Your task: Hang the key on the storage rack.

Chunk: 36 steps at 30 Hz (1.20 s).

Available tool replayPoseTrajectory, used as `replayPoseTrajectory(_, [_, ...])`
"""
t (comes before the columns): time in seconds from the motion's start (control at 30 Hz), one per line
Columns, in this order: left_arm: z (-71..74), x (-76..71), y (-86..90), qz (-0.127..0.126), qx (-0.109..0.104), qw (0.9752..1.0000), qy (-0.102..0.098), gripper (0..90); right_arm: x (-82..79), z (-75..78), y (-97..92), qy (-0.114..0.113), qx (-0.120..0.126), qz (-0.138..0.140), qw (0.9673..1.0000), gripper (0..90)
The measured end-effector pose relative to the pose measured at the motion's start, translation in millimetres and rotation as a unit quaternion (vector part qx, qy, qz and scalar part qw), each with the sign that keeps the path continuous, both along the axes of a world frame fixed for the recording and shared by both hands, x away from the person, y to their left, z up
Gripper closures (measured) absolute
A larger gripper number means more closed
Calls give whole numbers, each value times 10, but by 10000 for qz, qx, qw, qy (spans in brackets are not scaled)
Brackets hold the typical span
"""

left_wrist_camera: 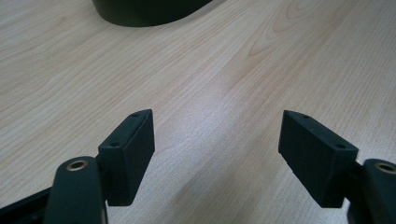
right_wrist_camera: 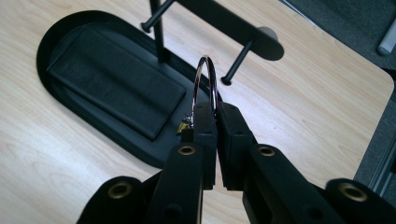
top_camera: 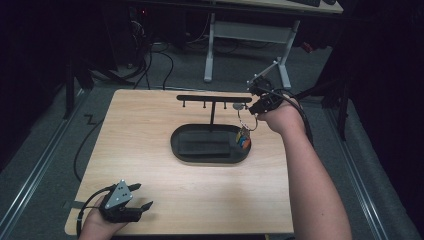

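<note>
The right tongs (right_wrist_camera: 212, 116) pinch the key ring (right_wrist_camera: 207, 79) just beside the rack's end peg (right_wrist_camera: 238, 63), likely to hook it there, while the left tongs (left_wrist_camera: 217, 144) rest spread over the counter (left_wrist_camera: 233, 70).

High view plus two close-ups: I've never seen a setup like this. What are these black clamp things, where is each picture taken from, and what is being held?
A person sits at a wooden table and holds a hand-operated two-jaw gripper in each hand. The high view looks down from above the person. Each close-up comes from a camera riding on one gripper, looking along its jaws.

On the table stands a black hook rack on an oval tray base.

The right gripper is shut on a metal key ring, with colourful tags hanging below it, close to the rack's end peg.

The left gripper rests near the table's front left corner, jaws open, holding nothing.
</note>
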<state>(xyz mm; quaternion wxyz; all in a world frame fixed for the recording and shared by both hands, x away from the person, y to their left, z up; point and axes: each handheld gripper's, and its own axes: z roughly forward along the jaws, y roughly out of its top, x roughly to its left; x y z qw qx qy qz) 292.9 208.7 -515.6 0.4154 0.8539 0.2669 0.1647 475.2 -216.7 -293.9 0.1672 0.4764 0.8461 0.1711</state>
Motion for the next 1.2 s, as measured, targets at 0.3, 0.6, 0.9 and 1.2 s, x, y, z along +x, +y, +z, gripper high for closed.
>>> replayPoseTrajectory(0.3, [-18,8,22,35,21,10000,29,274,146,-131,-40,67,43,-70,9999,873])
replayPoseTrajectory(0.6, [-28,5,20,30,44,10000,18,275,218,-212,-43,80,26,-99,9999,872])
replayPoseTrajectory(0.9, [-32,-4,23,-4,68,10000,6,274,310,-258,-36,97,47,-178,9998,872])
replayPoseTrajectory(1.2, [-41,4,34,0,86,10000,14,274,377,-246,-14,-66,30,-263,9996,846])
